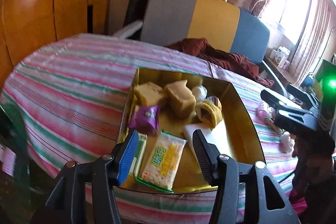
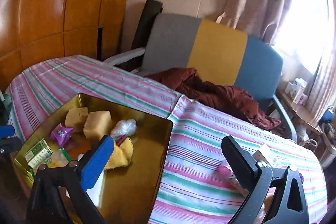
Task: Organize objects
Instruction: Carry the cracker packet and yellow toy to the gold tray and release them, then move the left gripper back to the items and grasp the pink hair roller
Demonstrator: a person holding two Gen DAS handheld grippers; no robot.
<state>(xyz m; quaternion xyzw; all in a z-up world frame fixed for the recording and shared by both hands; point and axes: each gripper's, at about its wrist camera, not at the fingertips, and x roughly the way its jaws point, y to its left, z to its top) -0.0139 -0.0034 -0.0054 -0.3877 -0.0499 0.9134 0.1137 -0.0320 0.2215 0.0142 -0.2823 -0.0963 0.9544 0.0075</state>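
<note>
Claws first: your left claw [image 1: 163,152] stands partly spread with nothing between its pads, hovering over a cracker packet [image 1: 162,161] in the gold tin [image 1: 243,110]. Your right claw [image 2: 168,163] gapes wide and empty, straddling the tin's right edge. Inside the tin lie two yellow cake blocks [image 1: 180,101], a purple sachet [image 1: 145,119] and a green box [image 2: 38,152]. Beyond, the striped worktop [image 2: 199,161] carries a pink item [image 2: 223,170].

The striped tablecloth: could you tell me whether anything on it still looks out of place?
Yes. A small pink item and a white box lie loose on the tablecloth, outside the gold tin where the snacks are gathered.
</note>
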